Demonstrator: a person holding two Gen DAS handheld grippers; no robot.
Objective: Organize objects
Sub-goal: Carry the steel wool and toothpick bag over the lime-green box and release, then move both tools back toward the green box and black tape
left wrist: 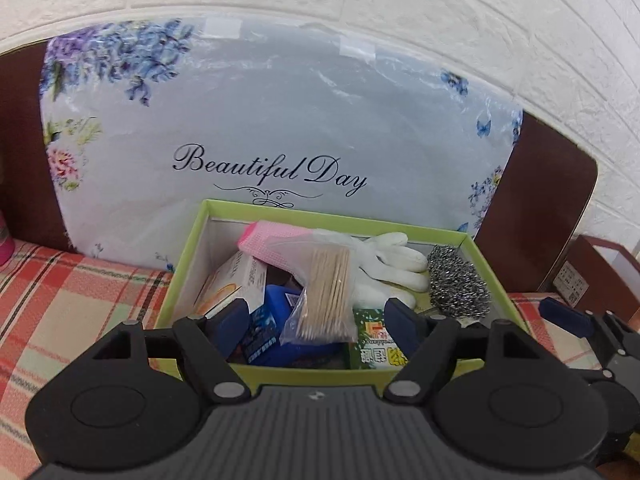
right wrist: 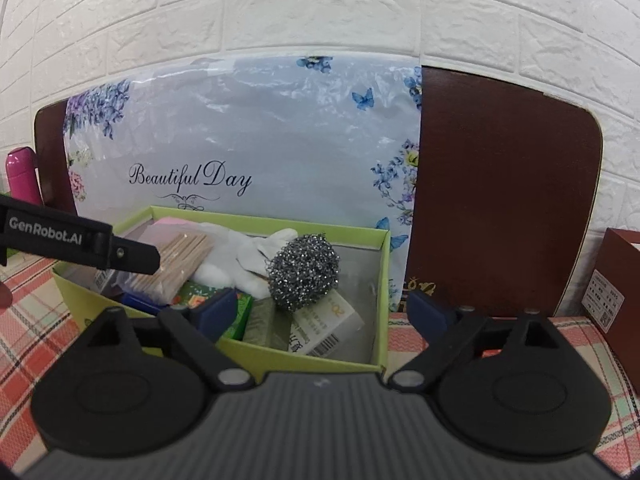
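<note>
Now both grippers hang wide open and empty over the green box (left wrist: 192,240) — contents packed in.
Left gripper (left wrist: 318,320) sits above the toothpick bag (left wrist: 326,294); right gripper (right wrist: 326,310) straddles the box's right wall near the steel scourer (right wrist: 304,270). Best picked from the top, one item at a time — white glove (left wrist: 394,262) and blue bottle (left wrist: 276,312) crowd close; floral bag (left wrist: 280,120) stands behind.
</note>
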